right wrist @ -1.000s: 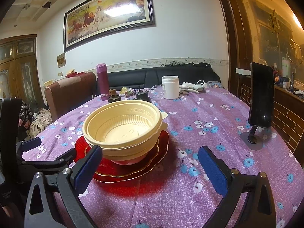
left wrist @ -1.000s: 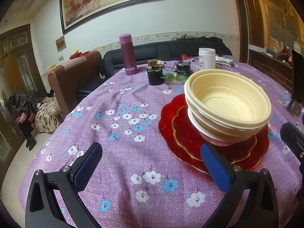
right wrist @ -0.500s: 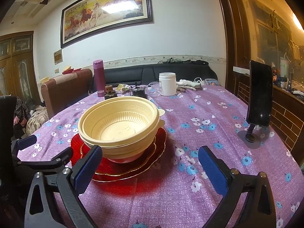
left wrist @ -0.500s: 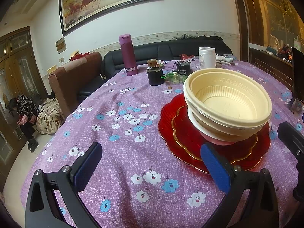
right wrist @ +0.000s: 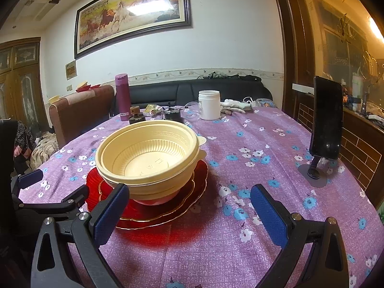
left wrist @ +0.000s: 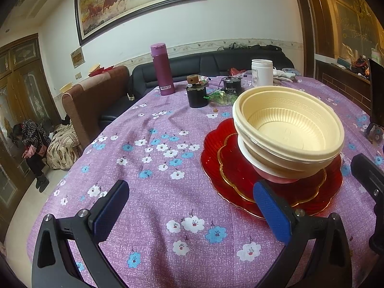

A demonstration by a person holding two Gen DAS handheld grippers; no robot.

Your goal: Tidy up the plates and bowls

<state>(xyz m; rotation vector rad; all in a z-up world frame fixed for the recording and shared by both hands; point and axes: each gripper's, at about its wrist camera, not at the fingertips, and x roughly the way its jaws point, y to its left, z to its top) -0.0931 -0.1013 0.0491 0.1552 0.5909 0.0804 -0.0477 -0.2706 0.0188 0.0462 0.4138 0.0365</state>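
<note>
Two claws, both with pads spread wide and clamped on nothing: left claw (left wrist: pixel 192 213) low over the purple flowered cloth, right claw (right wrist: pixel 189 213) beside the stack. Round surface (right wrist: pixel 252 144) under that cloth, carrying cream bowls (right wrist: pixel 146 153) nested atop a pink bowl (left wrist: pixel 276 178), all on red plates (left wrist: pixel 216 153) near the middle. Farther back: magenta flask (left wrist: pixel 161 69), white jar (right wrist: pixel 209 105), dark tin (left wrist: pixel 197 96), gloves (right wrist: pixel 234 105); phone on a stand (right wrist: pixel 326 120) at the right edge. Behind, black sofa (left wrist: pixel 216 64), brown chair (left wrist: pixel 93 100), framed horse painting (right wrist: pixel 132 16), wooden doors (left wrist: pixel 21 76). Compared with half a second back: stack unmoved, pads equally wide, right view slightly closer to the bowls.
</note>
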